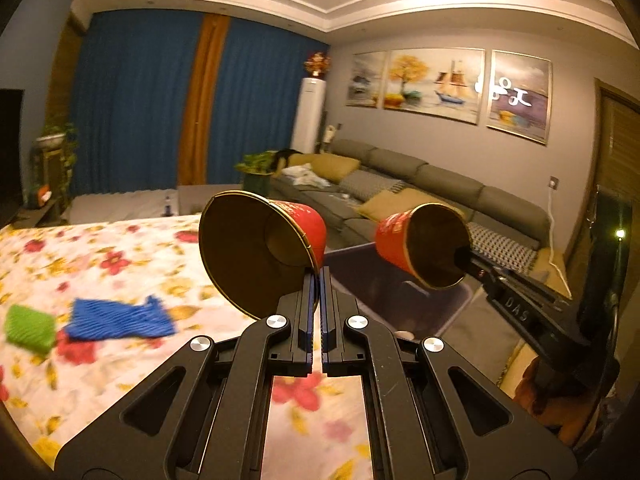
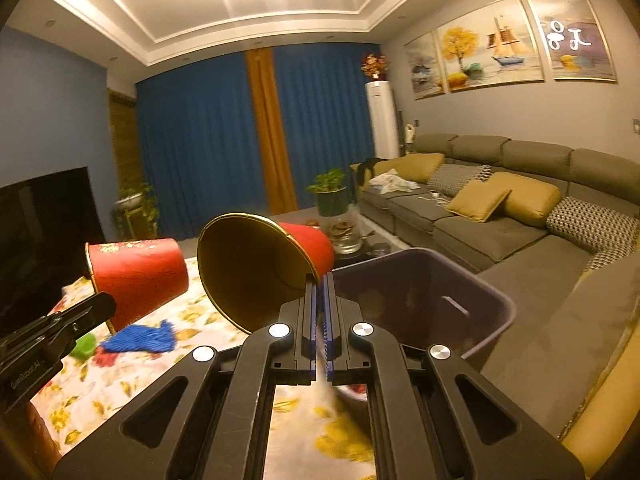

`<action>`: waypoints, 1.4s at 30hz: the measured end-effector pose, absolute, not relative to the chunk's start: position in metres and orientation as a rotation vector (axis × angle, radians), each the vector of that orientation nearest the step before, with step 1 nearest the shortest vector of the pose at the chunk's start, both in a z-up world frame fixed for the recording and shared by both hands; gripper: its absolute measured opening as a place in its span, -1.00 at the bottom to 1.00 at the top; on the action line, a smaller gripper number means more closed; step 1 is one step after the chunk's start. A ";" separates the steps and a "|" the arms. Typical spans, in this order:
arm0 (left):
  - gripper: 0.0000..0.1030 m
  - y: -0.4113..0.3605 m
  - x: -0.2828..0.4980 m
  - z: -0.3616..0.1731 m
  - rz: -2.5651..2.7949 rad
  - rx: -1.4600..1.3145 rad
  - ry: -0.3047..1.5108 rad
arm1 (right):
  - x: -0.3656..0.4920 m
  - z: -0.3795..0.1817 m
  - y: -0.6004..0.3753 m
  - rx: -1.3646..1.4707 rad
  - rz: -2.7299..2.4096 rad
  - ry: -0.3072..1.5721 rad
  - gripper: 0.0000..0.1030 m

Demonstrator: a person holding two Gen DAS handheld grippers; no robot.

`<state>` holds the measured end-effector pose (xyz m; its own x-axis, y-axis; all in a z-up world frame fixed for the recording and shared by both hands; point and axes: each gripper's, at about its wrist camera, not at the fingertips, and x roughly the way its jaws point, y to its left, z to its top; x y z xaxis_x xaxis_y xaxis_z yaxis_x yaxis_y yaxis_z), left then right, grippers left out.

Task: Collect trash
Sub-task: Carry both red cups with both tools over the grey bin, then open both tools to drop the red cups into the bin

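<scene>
Left gripper (image 1: 320, 280) jaws pinched on rim of a red cup (image 1: 264, 252), gold inside facing camera, cup tipped sideways. Right gripper (image 2: 320, 284) likewise clamped on rim of second cup (image 2: 260, 272). Both cups held near each other above floral cloth (image 1: 120, 248). Bin (image 2: 460, 280) just beyond right cup. Blue rag (image 1: 120, 318), green rag (image 1: 30, 328) on cloth. Sofa (image 2: 500, 216) behind.

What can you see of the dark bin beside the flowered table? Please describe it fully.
The dark bin looks like purplish, slightly see-through plastic, rectangular with rounded corners and a plain rim. It stands upright and open between the flowered table and the grey sofa. Inside, only a slot-like mark shows on the far wall; its bottom is hidden.
</scene>
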<state>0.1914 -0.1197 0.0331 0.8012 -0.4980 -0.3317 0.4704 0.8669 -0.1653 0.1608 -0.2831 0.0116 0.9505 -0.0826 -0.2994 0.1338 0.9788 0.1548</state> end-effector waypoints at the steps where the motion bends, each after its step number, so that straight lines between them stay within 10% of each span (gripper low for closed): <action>1: -0.97 -0.130 0.195 0.033 -0.535 -0.071 0.376 | 0.161 0.011 -0.289 0.178 -0.124 0.293 -0.92; 32: -0.94 -0.274 0.272 -0.007 -0.694 -0.053 0.457 | 0.192 -0.004 -0.389 0.311 -0.237 0.275 -0.89; 36: -0.03 -0.269 0.282 -0.015 -0.664 -0.063 0.484 | 0.194 -0.004 -0.393 0.315 -0.239 0.289 -0.88; 42: 0.38 -0.246 0.282 -0.014 -0.623 -0.112 0.474 | 0.195 0.000 -0.390 0.318 -0.240 0.302 -0.49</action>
